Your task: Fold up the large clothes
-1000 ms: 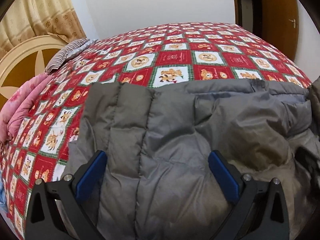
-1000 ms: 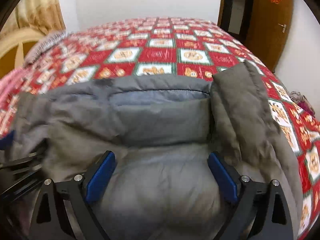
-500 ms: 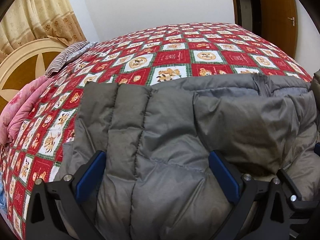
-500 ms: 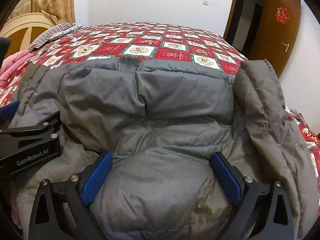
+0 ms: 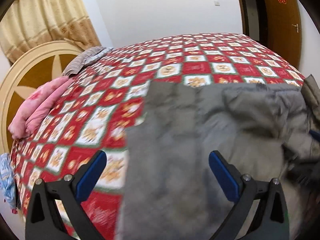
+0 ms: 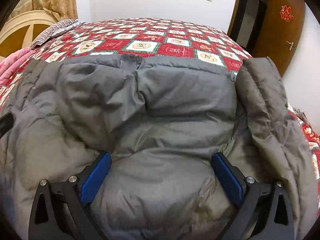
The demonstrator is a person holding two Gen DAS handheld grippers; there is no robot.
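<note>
A large grey puffer jacket (image 6: pixel 160 108) lies folded on a bed with a red patterned cover (image 6: pixel 140 40). It also shows in the blurred left wrist view (image 5: pixel 200 140), filling the right half. My left gripper (image 5: pixel 158 172) is open, over the jacket's left edge, holding nothing. My right gripper (image 6: pixel 162 172) is open above the near middle of the jacket, its blue pads (image 6: pixel 96 178) apart and empty. A loose sleeve or side panel (image 6: pixel 264 100) lies folded along the jacket's right side.
A pink pillow (image 5: pixel 38 108) and a striped pillow (image 5: pixel 84 60) lie by the round headboard (image 5: pixel 30 68) on the left. A brown door (image 6: pixel 280 30) stands at the far right. A light blue cloth (image 5: pixel 6 180) hangs at the bed's near left edge.
My left gripper has swung left, so the jacket's left edge and more bed cover now show. My right gripper stays over the jacket. The left gripper no longer shows in the right wrist view.
</note>
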